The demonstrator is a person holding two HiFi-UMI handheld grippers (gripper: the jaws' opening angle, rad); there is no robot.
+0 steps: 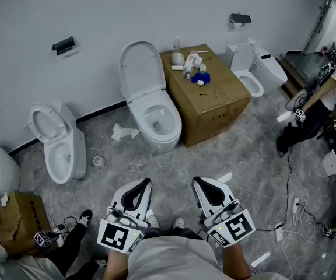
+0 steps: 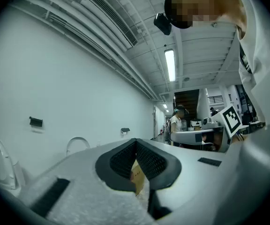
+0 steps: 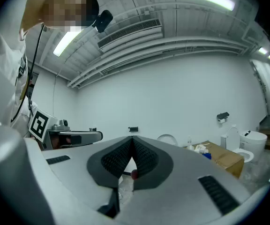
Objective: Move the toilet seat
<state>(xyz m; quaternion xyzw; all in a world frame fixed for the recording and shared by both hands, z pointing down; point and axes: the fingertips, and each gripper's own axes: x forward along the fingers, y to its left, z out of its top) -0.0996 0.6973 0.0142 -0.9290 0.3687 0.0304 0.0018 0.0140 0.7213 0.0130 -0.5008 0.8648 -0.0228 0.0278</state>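
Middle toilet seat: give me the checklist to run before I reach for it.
1. Left gripper free: ok, jaws together, nothing between them.
2. Right gripper free: ok, jaws together, empty.
3. Middle toilet lid raised toward the wall: ok.
4. Seat ring up or down: cannot tell from the head view.
5. Room on the toilet's right: not ok, the cardboard box stands close against it.
6. Floor ahead: ok, the crumpled paper lies left of the base, off the direct line.
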